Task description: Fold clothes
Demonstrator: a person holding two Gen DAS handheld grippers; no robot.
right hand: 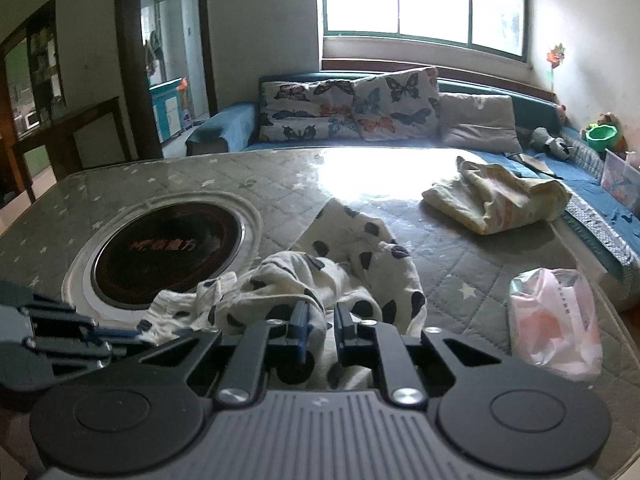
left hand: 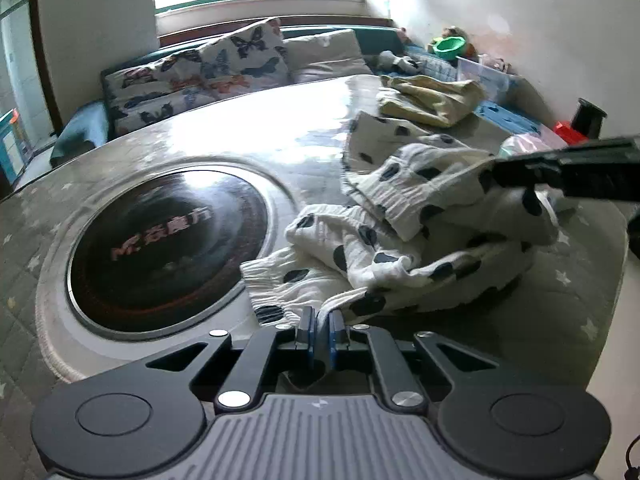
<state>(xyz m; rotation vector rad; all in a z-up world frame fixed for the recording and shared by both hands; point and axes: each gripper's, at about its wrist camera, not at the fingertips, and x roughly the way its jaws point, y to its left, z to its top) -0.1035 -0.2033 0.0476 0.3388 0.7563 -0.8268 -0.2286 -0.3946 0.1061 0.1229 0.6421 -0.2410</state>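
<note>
White cotton-like cloth with black spots, a small crumpled garment with gathered elastic edges (left hand: 400, 240), lies bunched on the grey quilted table cover with pale stars (right hand: 200, 176), just right of the round dark glass hob set into the table (left hand: 168, 240). I take the hob as my landmark.

My left gripper (left hand: 320, 322) is pinched tight on a thin fold of the garment's near edge, just beside the hob's near right rim. My right gripper (right hand: 322, 316) sits further right of the hob, its jaws narrowly apart with bunched cloth between them; they seem to be clamping that bunch.

I judge the garment light, soft and limp: it will sag and fold on itself wherever it is unsupported, and thin layers may slip from the pads. The ruffled elastic bands look like the firmest holds, so I would take hold at two ends of one band and pull it flat.

Beyond the hob, toward the sofa, lies a folded pale yellow cloth (right hand: 496, 200). A pink-and-white plastic bag (right hand: 556, 320) sits far right of the hob.
</note>
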